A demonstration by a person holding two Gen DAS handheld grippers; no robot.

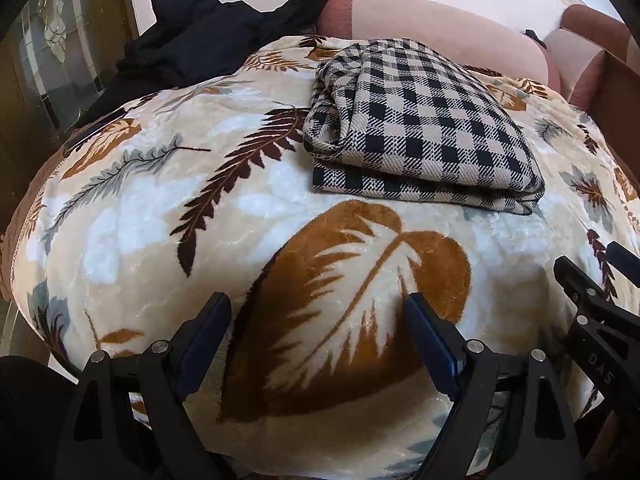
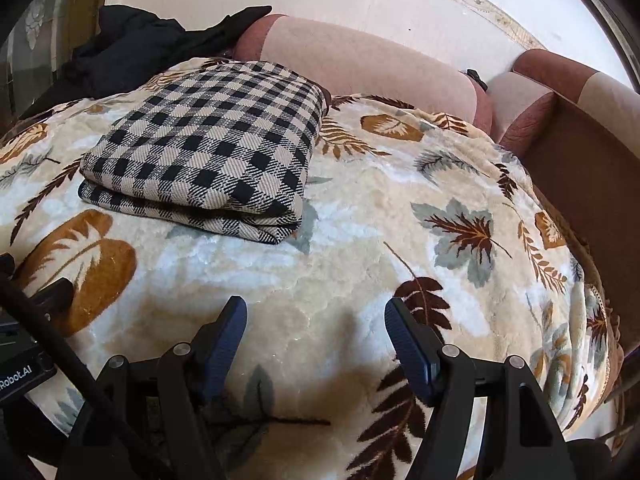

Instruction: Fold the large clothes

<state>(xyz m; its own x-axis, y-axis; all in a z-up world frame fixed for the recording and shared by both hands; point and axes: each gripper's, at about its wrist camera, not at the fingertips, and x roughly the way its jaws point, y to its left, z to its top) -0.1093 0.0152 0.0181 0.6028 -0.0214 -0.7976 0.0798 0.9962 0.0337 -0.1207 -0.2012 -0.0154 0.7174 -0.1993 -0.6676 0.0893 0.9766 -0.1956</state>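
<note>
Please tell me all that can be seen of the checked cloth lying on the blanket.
The checked cloth is a woven fabric in black and beige squares, and it looks thick. It is folded into a flat, roughly rectangular stack; several layers show along its near edge, and one side looks looser and rounded. It lies on the leaf-patterned blanket, towards the far side, in front of the pink cushions. A black garment lies apart from it at the far left. Only the blanket touches it; both claws are away from it.

Black gripper arms, blue ribbed pads, silver screws
</note>
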